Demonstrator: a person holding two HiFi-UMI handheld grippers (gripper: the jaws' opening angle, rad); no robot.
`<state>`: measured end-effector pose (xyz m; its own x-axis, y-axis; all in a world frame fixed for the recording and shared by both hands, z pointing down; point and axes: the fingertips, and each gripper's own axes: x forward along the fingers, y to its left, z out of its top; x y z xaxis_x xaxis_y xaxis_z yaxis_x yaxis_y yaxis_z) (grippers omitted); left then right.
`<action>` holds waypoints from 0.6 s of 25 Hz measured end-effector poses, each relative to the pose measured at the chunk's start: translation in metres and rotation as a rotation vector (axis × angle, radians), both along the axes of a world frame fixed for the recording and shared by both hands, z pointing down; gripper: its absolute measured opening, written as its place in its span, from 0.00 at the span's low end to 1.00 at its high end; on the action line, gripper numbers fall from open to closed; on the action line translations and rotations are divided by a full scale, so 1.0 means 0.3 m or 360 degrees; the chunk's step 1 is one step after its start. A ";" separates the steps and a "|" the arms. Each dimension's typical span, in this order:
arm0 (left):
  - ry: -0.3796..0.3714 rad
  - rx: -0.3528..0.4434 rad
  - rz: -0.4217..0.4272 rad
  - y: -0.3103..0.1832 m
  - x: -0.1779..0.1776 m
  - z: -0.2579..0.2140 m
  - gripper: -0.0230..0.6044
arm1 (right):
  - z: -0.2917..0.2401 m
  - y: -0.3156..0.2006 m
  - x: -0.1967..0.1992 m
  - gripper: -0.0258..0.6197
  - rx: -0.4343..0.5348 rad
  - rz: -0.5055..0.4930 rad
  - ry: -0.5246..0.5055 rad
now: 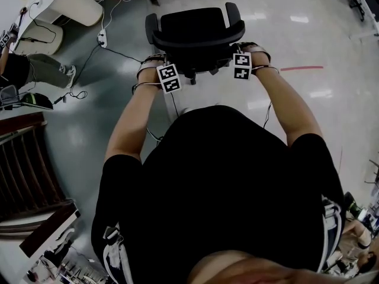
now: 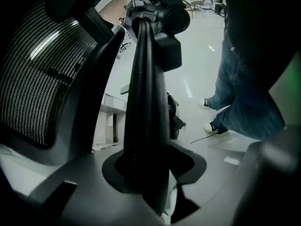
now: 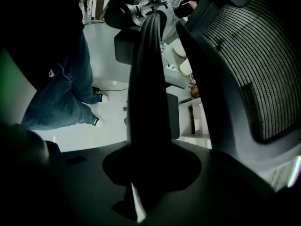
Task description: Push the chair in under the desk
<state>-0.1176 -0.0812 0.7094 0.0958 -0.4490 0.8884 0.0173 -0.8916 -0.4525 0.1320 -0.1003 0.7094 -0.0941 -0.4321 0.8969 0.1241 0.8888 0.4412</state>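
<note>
Head view, from above: one white desk [image 1: 68, 2] at the upper left, presumably the target. One power strip [image 1: 102, 38] with its cables [image 1: 127, 55] lies on the floor [image 1: 296, 28] just right of it. Next is the single black chair [image 1: 192, 31], on open floor, well apart from the desk and not yet under it. The left gripper [image 1: 155, 64] has its jaws closed narrow on the left bar [image 2: 146, 102] of the chair's back, beside the mesh [image 2: 37, 79]. The right gripper [image 1: 251, 53] is likewise clamped on the right bar [image 3: 149, 93]. Likely faults, left to right:
- The chair's wheels, unseen here, could ride onto the power strip or snag the cables, which lie between chair and desk.
- The smooth bars could slip through the jaws under an oblique push.
- Unequal force from the two sides would probably spin the seat rather than roll the base.
- The armrests [image 1: 152, 28] might strike the desk edge; their relative height cannot be judged.

Count: one desk, one power strip, one chair with two armrests, two bars, two grippers, two marker cubes [image 1: 169, 77] and one red line [image 1: 302, 68] at right.
</note>
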 end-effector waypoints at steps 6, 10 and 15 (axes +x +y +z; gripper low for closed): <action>0.0021 0.0050 -0.0015 -0.028 -0.002 -0.017 0.17 | -0.002 -0.005 -0.004 0.16 0.0010 -0.0004 -0.0003; 0.0021 0.0057 -0.0001 -0.020 -0.004 -0.016 0.16 | -0.002 -0.001 -0.007 0.16 0.0020 0.0001 -0.0005; 0.0013 0.0046 0.0002 -0.021 -0.012 -0.009 0.16 | 0.001 -0.001 -0.012 0.17 0.0033 0.0024 -0.0004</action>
<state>-0.1211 -0.0875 0.7067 0.1036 -0.4743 0.8742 0.0149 -0.8781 -0.4782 0.1285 -0.1006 0.7098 -0.0896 -0.4517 0.8876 0.1097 0.8813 0.4596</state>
